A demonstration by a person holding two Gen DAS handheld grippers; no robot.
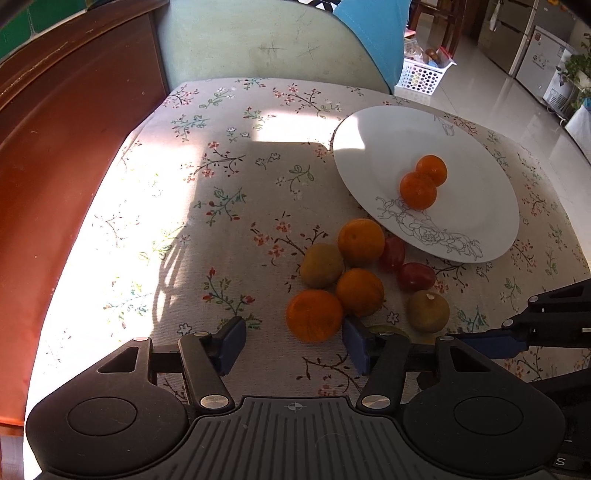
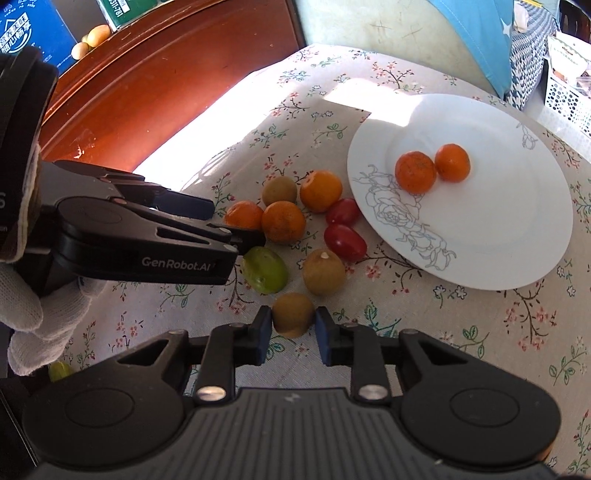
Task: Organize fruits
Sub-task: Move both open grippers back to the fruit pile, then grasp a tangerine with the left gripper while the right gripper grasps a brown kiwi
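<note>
A white plate (image 1: pixel 461 162) (image 2: pixel 517 206) on the floral tablecloth holds two oranges (image 1: pixel 419 190) (image 2: pixel 415 171). Loose fruit lies beside it: oranges (image 1: pixel 360 242) (image 2: pixel 283 221), brown fruits (image 1: pixel 428 311) (image 2: pixel 323 271), two red cherry tomatoes (image 1: pixel 415 276) (image 2: pixel 345 237) and a green grape (image 2: pixel 265 269). My left gripper (image 1: pixel 293 341) is open, its fingers either side of the nearest orange (image 1: pixel 314 314). My right gripper (image 2: pixel 293 330) is open, its blue pads flanking a brown fruit (image 2: pixel 293 314) with small gaps.
A red-brown wooden cabinet (image 1: pixel 55 155) borders the table on the left. A pale green chair back (image 1: pixel 258 40) and blue cloth (image 1: pixel 373 33) stand behind. A white perforated basket (image 1: pixel 421 77) sits on the floor. A small green fruit (image 2: pixel 59 370) lies near the gloved hand.
</note>
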